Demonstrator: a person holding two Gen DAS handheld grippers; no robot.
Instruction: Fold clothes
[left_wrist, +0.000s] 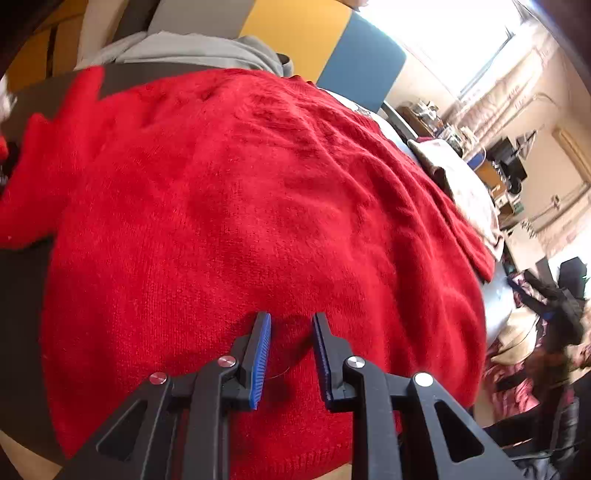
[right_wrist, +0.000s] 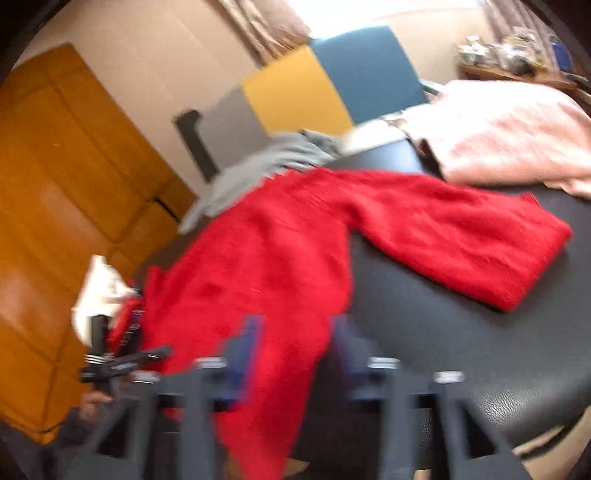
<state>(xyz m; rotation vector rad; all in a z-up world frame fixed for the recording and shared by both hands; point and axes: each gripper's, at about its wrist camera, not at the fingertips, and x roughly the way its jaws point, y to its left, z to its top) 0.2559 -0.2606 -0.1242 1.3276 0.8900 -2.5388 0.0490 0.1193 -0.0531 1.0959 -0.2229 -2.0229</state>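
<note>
A: Where is the sweater (left_wrist: 229, 206) lying?

B: It is lying spread over the dark desk (right_wrist: 461, 332), body toward the left and one sleeve (right_wrist: 454, 236) reaching out to the right. The near hem is hanging over the desk's near edge.

A: What is the left gripper (left_wrist: 291, 325) doing?

B: Its jaws are standing spread, with the blue pads (left_wrist: 260, 354) hovering just over the knit near the hem, pinching nothing.

A: And the right gripper (right_wrist: 295, 332)?

B: It is blurring badly, but its jaws are also showing apart, sitting above the sweater's near edge, gripping nothing.

A: Anything else on the desk?

B: A grey garment (right_wrist: 258, 162) is lying at the far side, touching the sweater's far edge. A pink garment (right_wrist: 509, 140) is resting at the far right, near the sleeve. In the right wrist view the left gripper (right_wrist: 122, 363) is showing at the near left, beside the sweater.
</note>
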